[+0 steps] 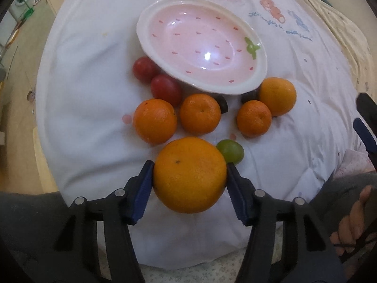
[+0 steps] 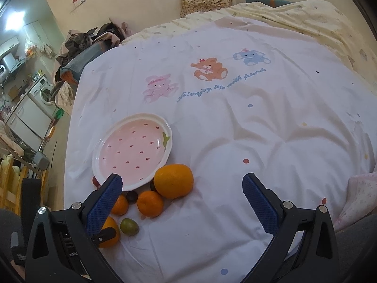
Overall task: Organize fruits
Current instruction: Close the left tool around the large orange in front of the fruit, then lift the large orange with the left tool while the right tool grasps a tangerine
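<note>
My left gripper [image 1: 189, 181] is shut on a large orange [image 1: 189, 174], its blue pads against both sides; the orange also shows in the right wrist view [image 2: 109, 232]. Beyond it lie several oranges [image 1: 155, 120], two red fruits [image 1: 166, 89], a green grape [image 1: 230, 151] and dark grapes by the rim of the pink strawberry plate [image 1: 202, 44]. The plate holds nothing. My right gripper [image 2: 182, 202] is open and empty above the quilt, right of the fruit. The plate [image 2: 132, 148], an orange [image 2: 174, 180] and the green grape [image 2: 129, 226] show there too.
Everything lies on a soft white quilt [image 2: 235, 129] with cartoon animal prints. A yellow blanket [image 2: 306, 16] lies at the far right. A pile of clothes [image 2: 82, 47] and a washing machine [image 2: 44, 92] stand off the bed's left edge.
</note>
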Action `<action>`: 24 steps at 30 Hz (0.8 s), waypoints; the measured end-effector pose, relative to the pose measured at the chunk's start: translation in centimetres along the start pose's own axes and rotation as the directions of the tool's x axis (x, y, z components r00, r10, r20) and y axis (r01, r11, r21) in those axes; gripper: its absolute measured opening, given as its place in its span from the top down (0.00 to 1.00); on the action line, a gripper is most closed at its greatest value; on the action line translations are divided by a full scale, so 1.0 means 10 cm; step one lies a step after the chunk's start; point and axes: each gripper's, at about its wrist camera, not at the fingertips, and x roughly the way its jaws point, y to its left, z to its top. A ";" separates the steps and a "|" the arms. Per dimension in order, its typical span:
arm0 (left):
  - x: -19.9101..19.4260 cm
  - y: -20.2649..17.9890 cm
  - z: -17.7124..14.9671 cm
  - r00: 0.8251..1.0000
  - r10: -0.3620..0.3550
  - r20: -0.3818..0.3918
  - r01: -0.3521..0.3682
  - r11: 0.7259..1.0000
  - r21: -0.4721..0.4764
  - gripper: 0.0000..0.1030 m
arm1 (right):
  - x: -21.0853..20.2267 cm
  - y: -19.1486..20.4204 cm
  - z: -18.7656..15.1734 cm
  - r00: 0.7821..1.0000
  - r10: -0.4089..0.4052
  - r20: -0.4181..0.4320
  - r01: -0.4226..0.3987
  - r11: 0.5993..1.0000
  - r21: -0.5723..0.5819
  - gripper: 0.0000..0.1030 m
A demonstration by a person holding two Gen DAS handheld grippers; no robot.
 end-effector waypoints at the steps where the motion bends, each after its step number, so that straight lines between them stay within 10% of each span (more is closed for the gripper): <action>1: -0.04 0.00 -0.01 1.000 0.001 0.007 -0.001 1.000 0.008 0.46 | 0.00 0.00 0.00 1.000 -0.001 0.002 0.001 1.000 -0.001 0.00; 9: -0.59 0.03 0.12 0.987 0.002 0.159 -0.007 0.999 0.033 0.47 | 0.00 0.00 -0.01 1.000 -0.007 0.006 0.007 1.000 -0.001 0.00; 15: -0.97 0.07 0.35 0.946 0.052 0.320 -0.078 0.995 0.069 0.47 | 0.03 -0.02 -0.01 1.000 -0.018 0.003 0.018 1.000 0.001 0.00; 24: -0.87 0.15 0.50 0.945 0.053 0.323 -0.085 0.993 0.084 0.47 | 0.08 -0.04 -0.02 0.999 -0.008 -0.038 0.008 1.000 0.000 0.00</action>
